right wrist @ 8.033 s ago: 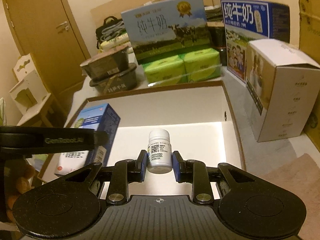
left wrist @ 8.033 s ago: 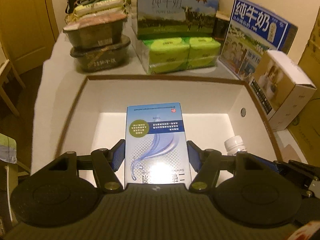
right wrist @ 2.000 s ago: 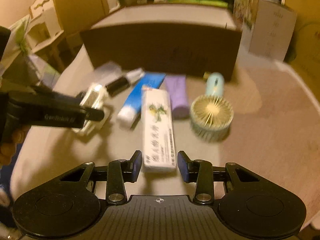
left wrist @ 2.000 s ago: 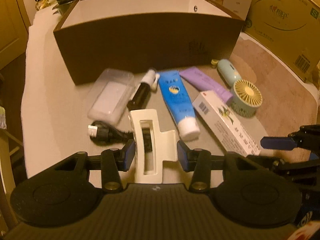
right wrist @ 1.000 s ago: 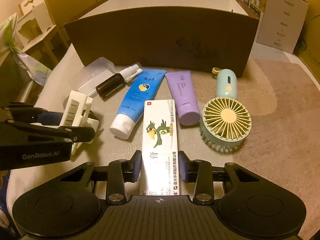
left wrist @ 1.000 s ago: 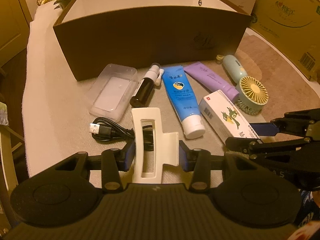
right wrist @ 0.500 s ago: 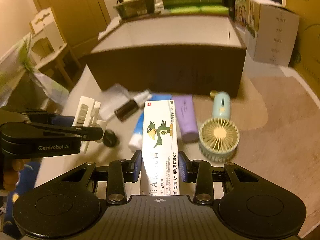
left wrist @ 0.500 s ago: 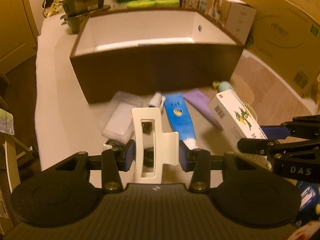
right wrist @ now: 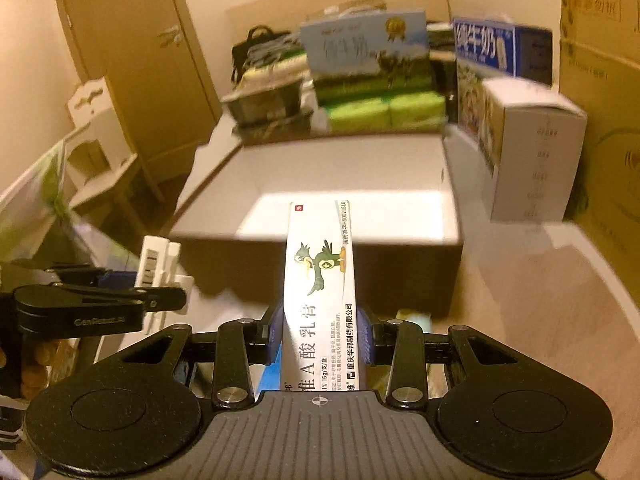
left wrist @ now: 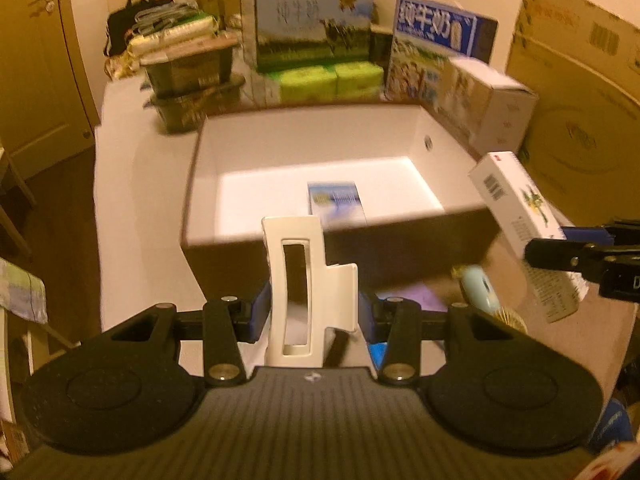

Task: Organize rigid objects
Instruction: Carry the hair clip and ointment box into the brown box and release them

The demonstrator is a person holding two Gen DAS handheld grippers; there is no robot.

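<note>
2 grippers up near open brown box (left wrist: 248,240). Left gripper (left wrist: 310,312) clamped on white hair clip (left wrist: 308,280), right gripper (right wrist: 319,338) clamped on white ointment carton (right wrist: 320,280). Blue box (left wrist: 336,202) lying on box floor.

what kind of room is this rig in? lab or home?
Likely a home room used for storage: a wooden door, milk cartons and tissue packs stacked behind the open brown box, big cardboard boxes alongside.
</note>
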